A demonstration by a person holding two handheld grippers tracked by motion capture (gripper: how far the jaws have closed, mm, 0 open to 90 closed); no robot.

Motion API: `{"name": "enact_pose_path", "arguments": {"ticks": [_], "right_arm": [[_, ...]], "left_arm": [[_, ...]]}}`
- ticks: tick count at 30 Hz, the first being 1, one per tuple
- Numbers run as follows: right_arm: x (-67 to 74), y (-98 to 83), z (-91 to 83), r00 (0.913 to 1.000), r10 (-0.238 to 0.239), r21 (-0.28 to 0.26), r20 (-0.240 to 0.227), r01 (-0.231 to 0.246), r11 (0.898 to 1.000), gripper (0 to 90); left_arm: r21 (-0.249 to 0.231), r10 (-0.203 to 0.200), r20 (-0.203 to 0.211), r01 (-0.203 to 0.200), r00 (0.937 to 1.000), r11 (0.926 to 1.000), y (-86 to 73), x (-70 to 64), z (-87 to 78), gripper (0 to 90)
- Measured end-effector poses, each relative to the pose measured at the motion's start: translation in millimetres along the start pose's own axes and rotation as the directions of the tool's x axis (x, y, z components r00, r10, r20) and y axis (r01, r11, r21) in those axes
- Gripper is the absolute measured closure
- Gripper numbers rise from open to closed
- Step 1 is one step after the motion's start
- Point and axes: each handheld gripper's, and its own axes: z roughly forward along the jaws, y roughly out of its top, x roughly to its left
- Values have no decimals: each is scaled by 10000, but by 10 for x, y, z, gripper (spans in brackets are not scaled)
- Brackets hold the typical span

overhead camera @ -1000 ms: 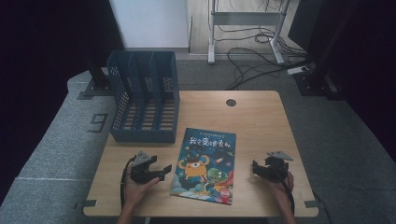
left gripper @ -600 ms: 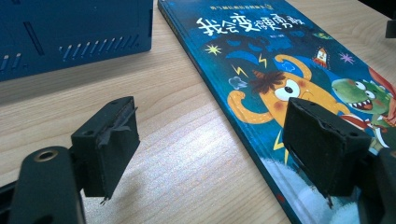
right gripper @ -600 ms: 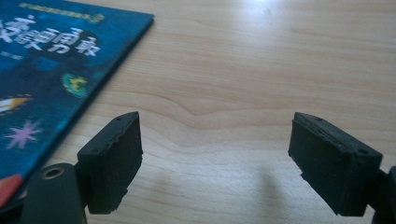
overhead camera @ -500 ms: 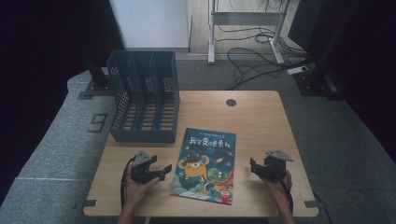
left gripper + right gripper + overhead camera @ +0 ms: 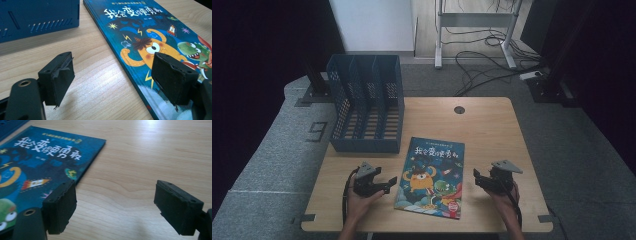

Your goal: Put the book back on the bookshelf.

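A blue picture book point(image 5: 432, 176) with cartoon monsters on its cover lies flat at the front middle of the wooden table point(image 5: 492, 125). My left gripper point(image 5: 388, 183) sits just left of the book's left edge, open, nothing between its fingers. In the left gripper view the book point(image 5: 155, 47) lies ahead, its edge running between the wide jaws of the left gripper point(image 5: 113, 83). My right gripper point(image 5: 477, 178) hovers just right of the book, open and empty. In the right gripper view the book point(image 5: 42, 162) lies at the left, and the right gripper point(image 5: 116, 206) frames bare wood.
A dark blue slotted file rack point(image 5: 367, 102) lies at the table's back left; its wall point(image 5: 37, 17) shows in the left gripper view. A cable hole point(image 5: 459, 109) sits near the back edge. Cables and desk legs point(image 5: 472, 55) lie on the floor beyond.
My right gripper has moved a little left toward the book's right edge and lifted slightly. The left gripper and the book have stayed put.
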Motion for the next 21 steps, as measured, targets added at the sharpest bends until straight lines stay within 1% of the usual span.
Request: {"name": "enact_pose_path", "arguments": {"ticks": [2,7,10,11,12,15,16,17,20,21], "right_arm": [[52,10,3,9999,-60,-45,-143,60,10000,175],[121,24,8,9994,-169,-41,-294,168,9999,175],[187,31,25,9986,-244,-19,-468,243,9997,176],[187,31,25,9986,-244,-19,-468,243,9997,176],[222,32,35,9981,-312,19,-539,313,9995,175],[259,33,50,9974,-371,39,-620,375,9993,175],[294,35,65,9967,-395,68,-710,400,9992,175],[294,35,65,9967,-395,68,-710,400,9992,175],[367,38,105,9955,-493,160,-814,508,9986,176],[367,38,105,9955,-493,160,-814,508,9986,176]], "left_arm": [[34,12,45,-12,10000,10000,-1,-20,16,184],[150,52,116,-53,9999,9999,-4,-56,54,184],[223,101,178,-105,9998,9997,-6,-95,85,184],[223,101,178,-105,9998,9997,-6,-95,85,184],[253,120,205,-125,9997,9996,-7,-111,97,184],[272,125,233,-132,9997,9995,-8,-126,109,184],[306,140,256,-148,9996,9994,-9,-139,120,184],[306,140,256,-148,9996,9994,-9,-139,120,184],[396,156,338,-170,9993,9991,-11,-169,153,184],[396,156,338,-170,9993,9991,-11,-169,153,184]]}}
